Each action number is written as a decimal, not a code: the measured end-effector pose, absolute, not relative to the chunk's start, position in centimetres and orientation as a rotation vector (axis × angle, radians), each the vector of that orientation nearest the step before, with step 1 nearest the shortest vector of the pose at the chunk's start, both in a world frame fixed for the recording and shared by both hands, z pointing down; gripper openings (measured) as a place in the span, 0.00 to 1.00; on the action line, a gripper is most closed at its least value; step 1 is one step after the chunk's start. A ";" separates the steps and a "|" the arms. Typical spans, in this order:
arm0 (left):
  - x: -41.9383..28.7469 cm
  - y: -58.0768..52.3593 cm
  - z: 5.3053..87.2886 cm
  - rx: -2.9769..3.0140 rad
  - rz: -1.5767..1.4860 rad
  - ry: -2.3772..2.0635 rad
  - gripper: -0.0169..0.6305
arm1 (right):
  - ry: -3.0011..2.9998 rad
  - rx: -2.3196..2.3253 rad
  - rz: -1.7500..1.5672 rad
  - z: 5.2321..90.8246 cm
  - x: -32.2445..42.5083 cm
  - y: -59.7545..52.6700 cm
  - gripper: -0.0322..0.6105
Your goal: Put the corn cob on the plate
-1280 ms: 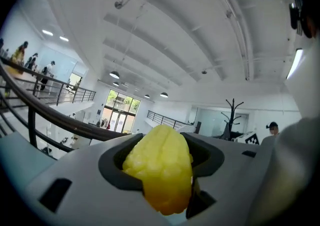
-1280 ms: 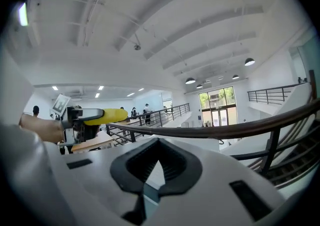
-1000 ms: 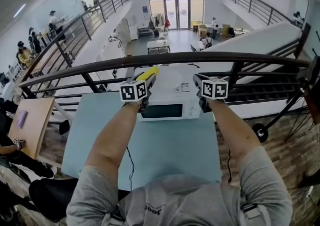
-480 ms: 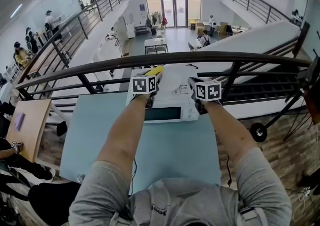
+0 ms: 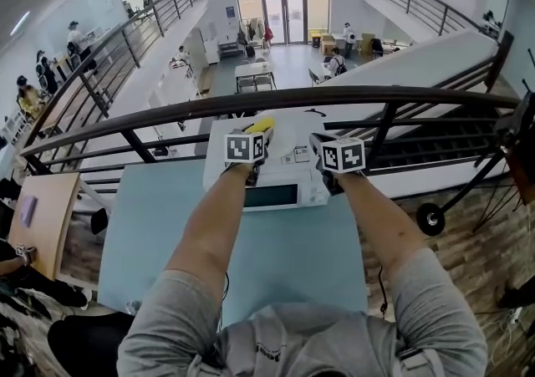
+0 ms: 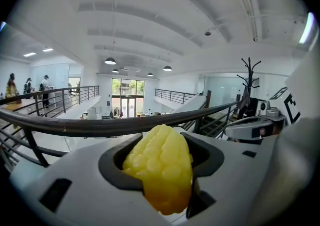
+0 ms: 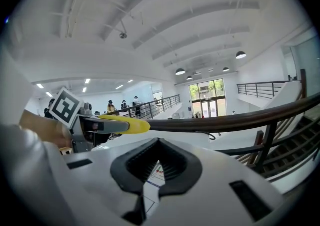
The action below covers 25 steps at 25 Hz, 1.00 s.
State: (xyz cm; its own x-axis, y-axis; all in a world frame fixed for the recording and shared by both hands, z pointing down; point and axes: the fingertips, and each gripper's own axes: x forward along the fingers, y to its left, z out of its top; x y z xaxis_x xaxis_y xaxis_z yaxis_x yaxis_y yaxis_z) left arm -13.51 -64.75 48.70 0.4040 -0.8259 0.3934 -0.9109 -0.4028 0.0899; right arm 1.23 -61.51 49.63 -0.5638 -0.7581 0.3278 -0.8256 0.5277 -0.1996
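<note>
Starting at the left of the table (image 5: 167,216): bare blue top, nothing on it that I can use. I can see no plate in any view, so the target has yet to be found.

Now my left gripper (image 5: 251,143). Its jaws stand wide and are clamped on the corn cob (image 6: 159,165). The cob fills the dark pads, with its rounded yellow tip poking out past them. In the head view the cob hangs in the air, off the table, over the left part of the microwave (image 5: 280,196). The microwave sits at the table's far edge, about midway along it, right under the railing (image 5: 167,116).

Further right is my right gripper (image 5: 322,150), level with the left one, over the right part of the microwave's top. Its jaws are drawn in narrow, with nothing between them. Through the slit I see only a printed label on the white top below. This gripper is just riding along.

As I read it, the pick-up is done and I am in the carry step, corn in hand, with the placing not yet begun. Next I need to find the plate. Then I bring the left gripper over it, lower until the cob is just above the surface, and spread the jaws. The grip looks firm, but the cob is round, so I would set it down flat to keep it from rolling off.
</note>
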 end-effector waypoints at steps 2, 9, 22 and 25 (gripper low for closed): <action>-13.2 -65.1 49.1 2.372 0.423 -1.513 0.41 | -2.561 1.346 0.506 50.0 1.3 -61.6 0.06; -11.5 -66.0 51.4 2.371 0.493 -1.496 0.41 | -2.556 1.330 0.525 51.2 1.9 -61.9 0.06; -11.4 -67.1 55.0 2.311 0.589 -1.521 0.41 | -2.537 1.318 0.549 53.5 3.1 -62.8 0.06; -11.3 -67.3 55.0 2.328 0.613 -1.522 0.41 | -2.533 1.311 0.556 54.1 3.0 -62.9 0.06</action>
State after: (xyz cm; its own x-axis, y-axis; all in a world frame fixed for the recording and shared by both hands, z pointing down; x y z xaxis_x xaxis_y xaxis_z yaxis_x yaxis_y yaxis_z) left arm -11.28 -67.27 55.01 0.3506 -0.7927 0.4988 -0.9171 -0.3984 0.0115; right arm 3.05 -62.88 54.06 -0.5707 -0.7309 0.3743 -0.8205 0.5263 -0.2232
